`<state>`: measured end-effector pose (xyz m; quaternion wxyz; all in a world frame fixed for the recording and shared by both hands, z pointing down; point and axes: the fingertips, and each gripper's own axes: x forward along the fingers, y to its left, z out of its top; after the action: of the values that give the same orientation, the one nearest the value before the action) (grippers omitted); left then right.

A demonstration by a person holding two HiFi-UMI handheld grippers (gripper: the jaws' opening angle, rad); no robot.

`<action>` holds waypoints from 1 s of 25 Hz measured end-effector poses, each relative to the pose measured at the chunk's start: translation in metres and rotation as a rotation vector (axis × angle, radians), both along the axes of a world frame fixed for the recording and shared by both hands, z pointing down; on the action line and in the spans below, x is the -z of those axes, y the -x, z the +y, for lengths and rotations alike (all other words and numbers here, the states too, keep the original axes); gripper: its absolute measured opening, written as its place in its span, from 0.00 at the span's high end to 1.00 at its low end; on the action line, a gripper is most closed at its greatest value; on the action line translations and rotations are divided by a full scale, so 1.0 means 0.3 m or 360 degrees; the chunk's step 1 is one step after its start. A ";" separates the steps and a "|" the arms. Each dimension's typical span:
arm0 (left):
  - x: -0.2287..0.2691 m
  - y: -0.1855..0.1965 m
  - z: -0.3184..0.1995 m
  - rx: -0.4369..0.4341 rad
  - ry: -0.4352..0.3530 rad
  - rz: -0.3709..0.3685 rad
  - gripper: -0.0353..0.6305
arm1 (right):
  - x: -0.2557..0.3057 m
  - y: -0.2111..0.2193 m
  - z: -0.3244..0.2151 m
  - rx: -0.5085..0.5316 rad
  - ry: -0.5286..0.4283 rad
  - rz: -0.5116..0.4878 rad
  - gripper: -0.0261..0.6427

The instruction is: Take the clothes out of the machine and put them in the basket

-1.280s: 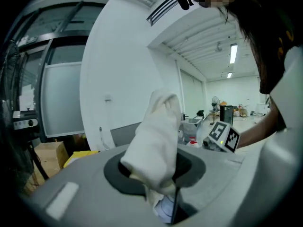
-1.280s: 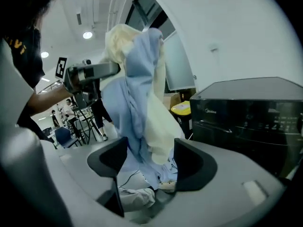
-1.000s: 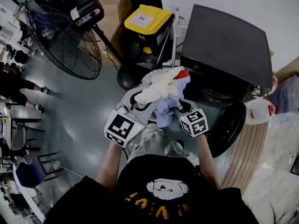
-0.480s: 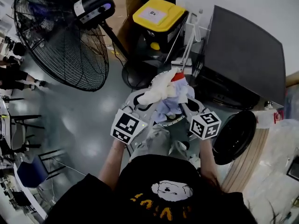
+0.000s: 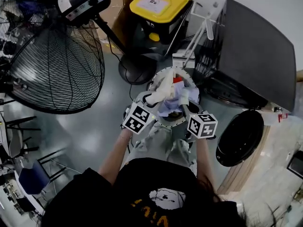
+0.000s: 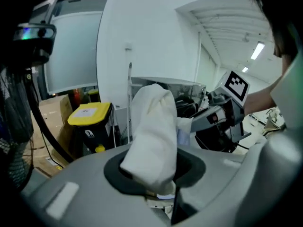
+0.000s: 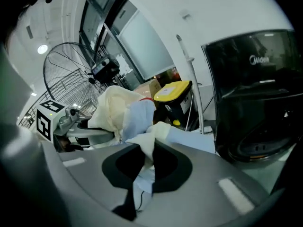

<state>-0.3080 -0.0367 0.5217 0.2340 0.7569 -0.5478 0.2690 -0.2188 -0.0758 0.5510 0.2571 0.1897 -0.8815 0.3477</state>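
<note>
Head view: the left gripper and the right gripper share one bundle of clothes. It is bunched between and just beyond their fingers, above the round basket. The machine stands off to the right fingers' outer side.

Left gripper view: the fingers are clamped on a thick white fold that bulges past their tips.

Right gripper view: the fingers pinch pale yellow and blue fabric.

The load looks light, soft and limp, so loose ends may slide free. Bunched folds seated deep between the fingers give the surest hold.
</note>
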 end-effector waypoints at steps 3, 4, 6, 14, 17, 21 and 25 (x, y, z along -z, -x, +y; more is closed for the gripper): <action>-0.151 -0.006 -0.007 -0.0102 0.0135 -0.0018 0.77 | -0.140 0.001 0.027 -0.0024 0.0088 0.0100 0.89; -0.195 -0.012 -0.007 -0.0133 0.0178 -0.0016 0.77 | -0.184 -0.002 0.036 -0.0036 0.0118 0.0133 0.89; -0.281 -0.025 -0.010 -0.0191 0.0252 -0.0009 0.77 | -0.267 -0.008 0.047 -0.0052 0.0173 0.0195 0.89; -0.629 -0.088 0.040 -0.0388 0.0570 0.0002 0.77 | -0.590 -0.056 0.122 0.0007 0.0288 0.0436 0.89; -0.724 -0.100 0.063 -0.0384 0.0644 0.0024 0.75 | -0.685 -0.072 0.152 -0.0021 0.0318 0.0461 0.89; -0.812 -0.113 0.076 -0.0346 0.0741 0.0044 0.57 | -0.773 -0.092 0.172 -0.0104 0.0433 0.0388 0.65; -0.824 -0.124 0.088 -0.0275 0.0747 0.0096 0.55 | -0.771 -0.094 0.179 -0.0193 0.0504 0.0298 0.58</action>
<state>-0.2707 -0.0102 0.7689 0.3956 0.7336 -0.3963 0.3852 -0.1906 -0.0221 0.7825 0.3433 0.2311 -0.7749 0.4778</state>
